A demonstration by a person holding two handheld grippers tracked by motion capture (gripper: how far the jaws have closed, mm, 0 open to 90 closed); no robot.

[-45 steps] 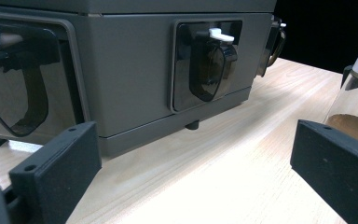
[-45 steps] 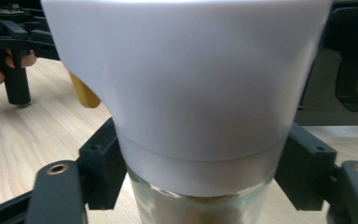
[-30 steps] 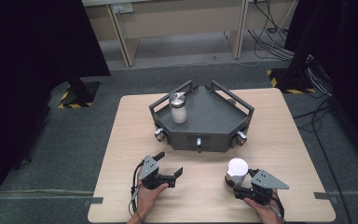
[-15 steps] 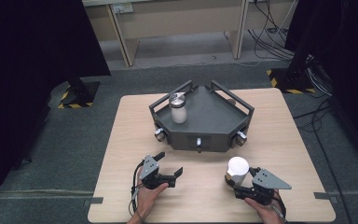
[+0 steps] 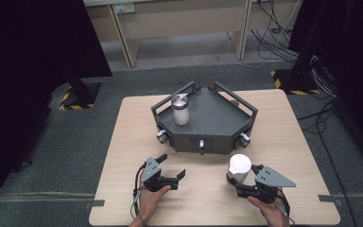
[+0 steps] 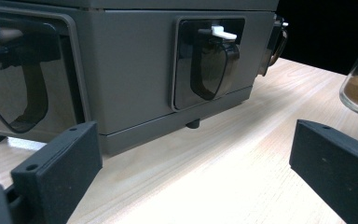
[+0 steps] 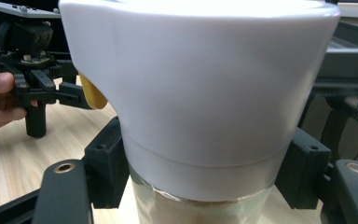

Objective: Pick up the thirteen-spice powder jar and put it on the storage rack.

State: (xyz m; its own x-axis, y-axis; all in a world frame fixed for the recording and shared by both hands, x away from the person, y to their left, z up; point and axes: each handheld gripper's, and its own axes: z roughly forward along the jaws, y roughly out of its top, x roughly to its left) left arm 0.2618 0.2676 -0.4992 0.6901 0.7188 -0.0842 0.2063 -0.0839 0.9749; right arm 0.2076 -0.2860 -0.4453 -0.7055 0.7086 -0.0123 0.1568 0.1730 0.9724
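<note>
White-capped glass jar (image 5: 239, 169) upright, cap up, clamped in right gripper (image 5: 244, 185) jaws; left gripper (image 5: 170, 166) jaws wide, empty

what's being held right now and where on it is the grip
The right gripper is shut on the white-capped jar, its jaws clamping the glass neck just under the cap. The left gripper is open and holds nothing.

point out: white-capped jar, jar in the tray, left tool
white-capped jar (image 5: 239, 165), high view, white cap.
jar in the tray (image 5: 181, 110), high view, its side.
left tool (image 5: 171, 166), high view, between fingertips.
</note>
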